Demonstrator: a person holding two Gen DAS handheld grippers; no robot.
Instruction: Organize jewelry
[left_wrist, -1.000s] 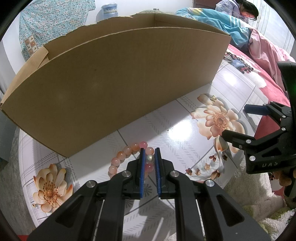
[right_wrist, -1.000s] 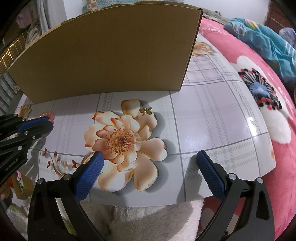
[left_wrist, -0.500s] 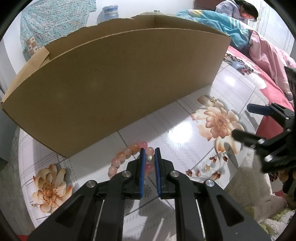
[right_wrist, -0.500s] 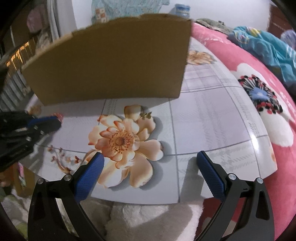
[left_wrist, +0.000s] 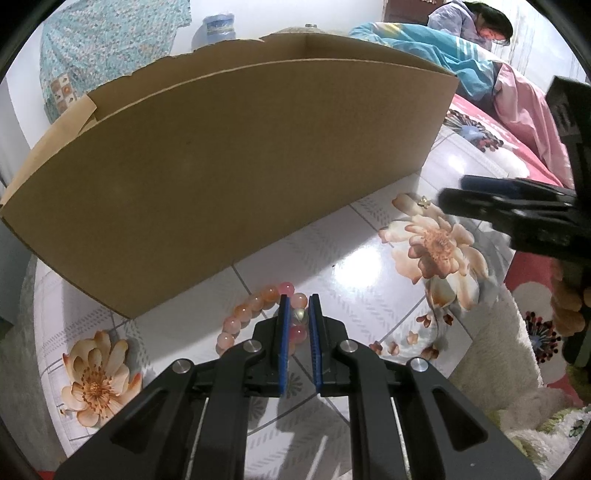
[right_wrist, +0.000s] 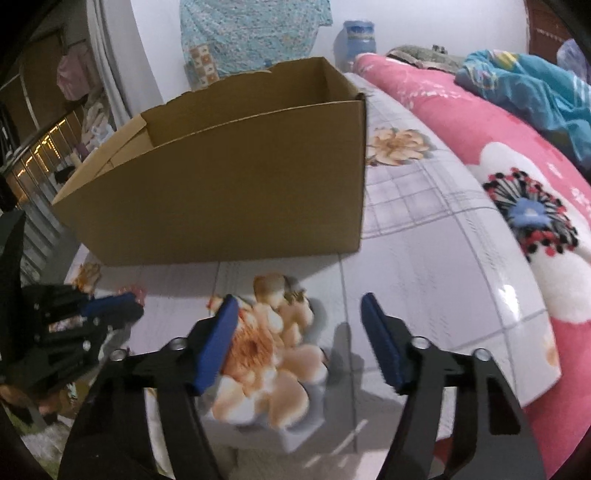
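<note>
Two grippers: I logged both in view, each angled down toward the tabletop.
Left gripper: I held it low over the table, its blue pads nearly together and clamped on the pink bead bracelet.
Bracelet position: it lay on the table just in front of the cardboard box, its beads curving out to the left of the pads.
Right gripper: I held it above the printed flower, jaws apart with nothing between them.
Change, right gripper: its jaws had just been closing from their widest setting, the pads now stood nearer each other, and it had tilted so that the box's open top came into its view.
Change, left gripper: I saw no shift; same grip, same spot.
Left wrist view only: the small gold charm lay on the flower's upper petal, just beside the right gripper's tip; a person sat at the far end of the bed.
Right wrist view only: the box's inner walls showed, though its floor was hidden; the charm there was too blurred to make out; the left gripper showed at the left edge with a bit of pink bead at its tip.
</note>
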